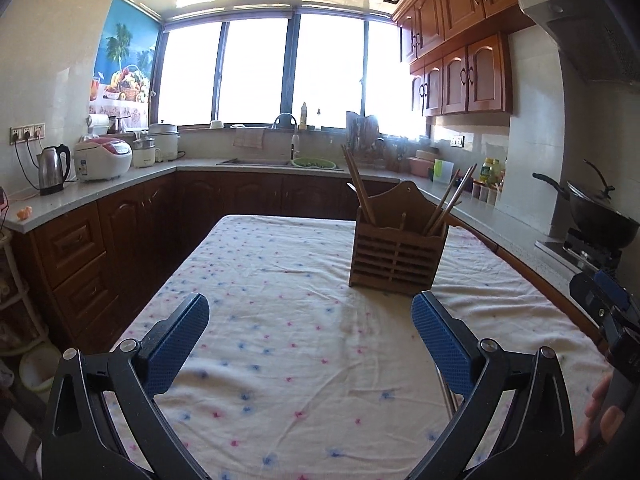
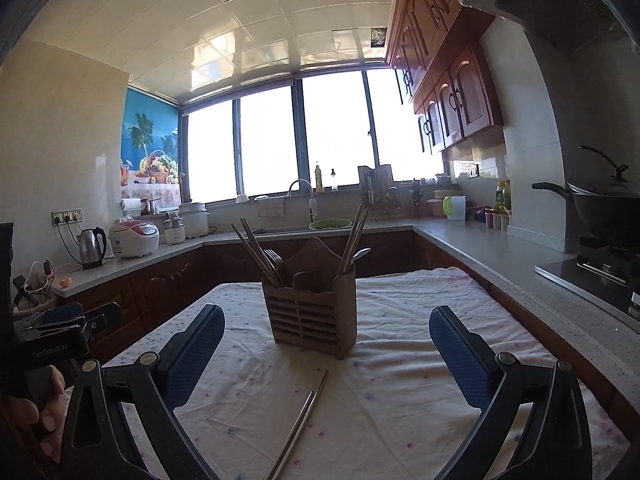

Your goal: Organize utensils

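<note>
A pair of metal chopsticks lies on the clothed worktop, near of the wooden holder. They look thin, stiff, light and slippery; best pinched mid-length, both together. The right gripper and left gripper have jaws apart and empty.

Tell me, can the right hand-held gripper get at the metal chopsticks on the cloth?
Probably yes. The right hand-held gripper is open and empty, the metal chopsticks lie bare on the cloth between its fingers, and the holder stands beyond them.
</note>
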Demonstrator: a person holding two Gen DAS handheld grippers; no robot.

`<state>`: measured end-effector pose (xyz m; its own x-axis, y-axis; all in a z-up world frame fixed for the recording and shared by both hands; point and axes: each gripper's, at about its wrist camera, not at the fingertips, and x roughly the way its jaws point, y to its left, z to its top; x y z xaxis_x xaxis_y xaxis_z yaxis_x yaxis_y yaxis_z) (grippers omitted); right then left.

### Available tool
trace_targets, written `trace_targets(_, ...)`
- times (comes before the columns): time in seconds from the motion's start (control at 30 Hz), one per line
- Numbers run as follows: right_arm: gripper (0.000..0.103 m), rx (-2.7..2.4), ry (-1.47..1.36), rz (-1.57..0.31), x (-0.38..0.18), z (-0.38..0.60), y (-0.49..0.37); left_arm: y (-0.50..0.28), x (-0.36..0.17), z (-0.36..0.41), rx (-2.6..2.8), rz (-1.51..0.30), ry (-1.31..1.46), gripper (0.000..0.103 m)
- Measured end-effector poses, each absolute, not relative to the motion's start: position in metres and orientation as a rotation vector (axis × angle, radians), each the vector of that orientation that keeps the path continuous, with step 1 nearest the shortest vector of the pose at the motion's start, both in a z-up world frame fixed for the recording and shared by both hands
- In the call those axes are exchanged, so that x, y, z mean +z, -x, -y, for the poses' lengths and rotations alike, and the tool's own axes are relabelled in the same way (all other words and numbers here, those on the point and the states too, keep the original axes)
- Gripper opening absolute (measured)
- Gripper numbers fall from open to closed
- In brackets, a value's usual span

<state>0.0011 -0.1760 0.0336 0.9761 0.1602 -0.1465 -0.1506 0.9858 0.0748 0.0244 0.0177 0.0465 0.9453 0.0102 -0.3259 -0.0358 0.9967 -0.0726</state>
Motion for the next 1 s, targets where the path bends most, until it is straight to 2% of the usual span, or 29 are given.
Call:
trace_targets(0.43,0.103,0.121,-0.069,-0.233,-0.005,0.186,0.006,-0.020,0.001,0.002,0.032,-0.418,0.032,0.103)
trace_targets(1.0,0.103,0.134,-0.118,-0.223,-0.012,0.198,0.017,-0.015,-0.001,0.025,0.011,-0.407,-0.016,0.103)
